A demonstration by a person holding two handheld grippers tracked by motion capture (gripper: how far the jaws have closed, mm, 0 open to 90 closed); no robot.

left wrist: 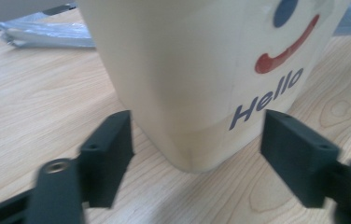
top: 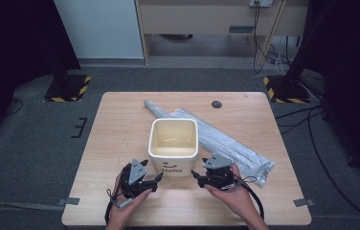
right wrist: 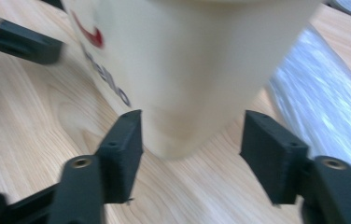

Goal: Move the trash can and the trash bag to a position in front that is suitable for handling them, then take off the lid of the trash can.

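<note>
The bin looks like smooth cream plastic, the tabletop pale matt wood grain, the bags glossy crinkled film, the tongs matt black plastic.

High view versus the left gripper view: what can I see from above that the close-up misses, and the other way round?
From above: the open top and pale inside of the cream bin, both hands with the left gripper and right gripper flanking its near side, the dark round spot on the table, and the floor beyond.

The left gripper view: the red smile printed above the word Hello, and that gripper's two black pads standing apart, clear of the bin's near corner.

Both: the bin, the wooden table, and the silvery plastic packs behind it.
</note>
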